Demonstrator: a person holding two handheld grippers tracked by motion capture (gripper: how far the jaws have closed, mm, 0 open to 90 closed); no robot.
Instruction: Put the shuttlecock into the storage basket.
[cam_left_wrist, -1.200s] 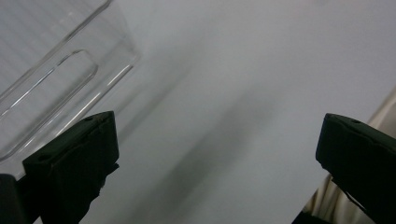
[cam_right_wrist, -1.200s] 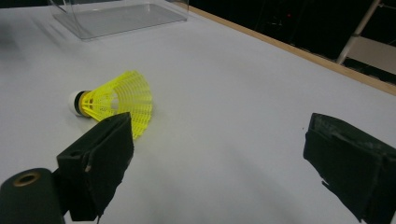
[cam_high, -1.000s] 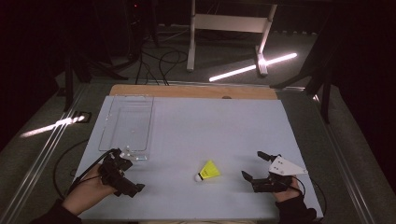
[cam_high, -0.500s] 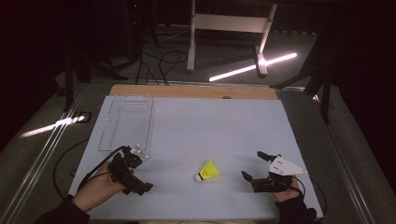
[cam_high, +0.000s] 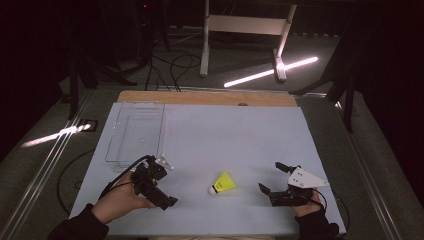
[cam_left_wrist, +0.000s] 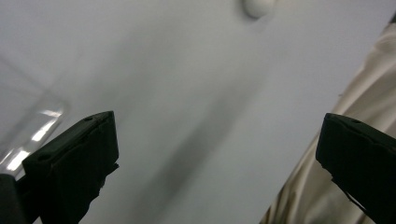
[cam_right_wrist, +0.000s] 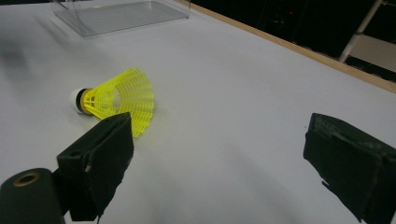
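Observation:
A yellow shuttlecock (cam_high: 223, 183) with a white cork lies on its side on the white table (cam_high: 230, 130), near the front. In the right gripper view the shuttlecock (cam_right_wrist: 116, 100) rests just beyond the left jaw, its skirt facing my way. My right gripper (cam_high: 270, 176) stands open to the right of it, empty (cam_right_wrist: 219, 135). My left gripper (cam_high: 166, 185) is open to the shuttlecock's left and aimed at it. In the left gripper view (cam_left_wrist: 217, 135) its jaws stand wide apart and the white cork (cam_left_wrist: 258, 5) shows at the top edge.
A clear plastic tray (cam_high: 120, 120) sits empty at the table's back left; its wall shows in the right gripper view (cam_right_wrist: 116, 14) and its corner (cam_left_wrist: 23, 126) beside the left jaw. A wooden strip (cam_high: 210, 97) edges the far side. Beige cloth (cam_left_wrist: 345, 140) lies at the near edge.
My left gripper has moved right along the table's front, away from the tray and closer to the shuttlecock. The right gripper and the shuttlecock have stayed put.

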